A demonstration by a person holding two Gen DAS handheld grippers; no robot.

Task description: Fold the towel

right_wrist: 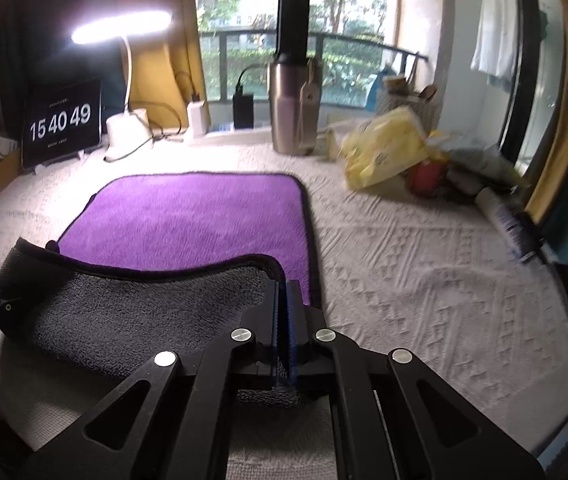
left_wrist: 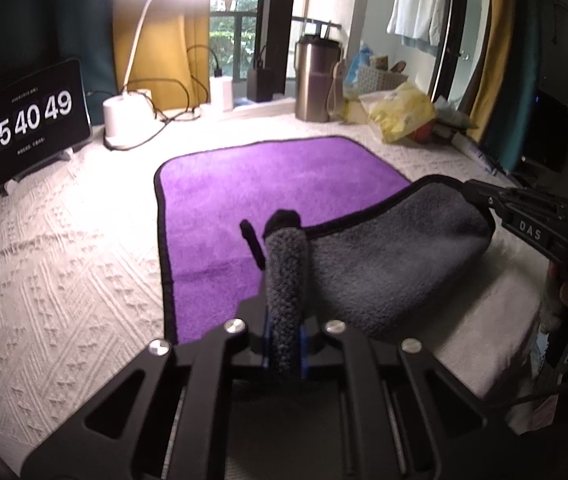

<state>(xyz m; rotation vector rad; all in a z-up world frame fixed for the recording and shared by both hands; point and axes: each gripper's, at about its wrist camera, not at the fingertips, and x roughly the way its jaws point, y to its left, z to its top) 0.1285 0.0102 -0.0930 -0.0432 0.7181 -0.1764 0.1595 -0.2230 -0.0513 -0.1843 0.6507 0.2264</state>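
Both the left tool [left_wrist: 284, 236] and right tool [right_wrist: 283, 300] are clamped on the towel's [left_wrist: 268, 196] near corners, grey underside lifted. The flat purple half lies ahead of both, probably the fold's direction, on the bench [left_wrist: 64, 272].

We see our left gripper [left_wrist: 284, 264], matte black linkage arms with cut-out slots, four silver screws, blue-edged pads; our right gripper [right_wrist: 283, 312] matches, its side lettered "DAS".
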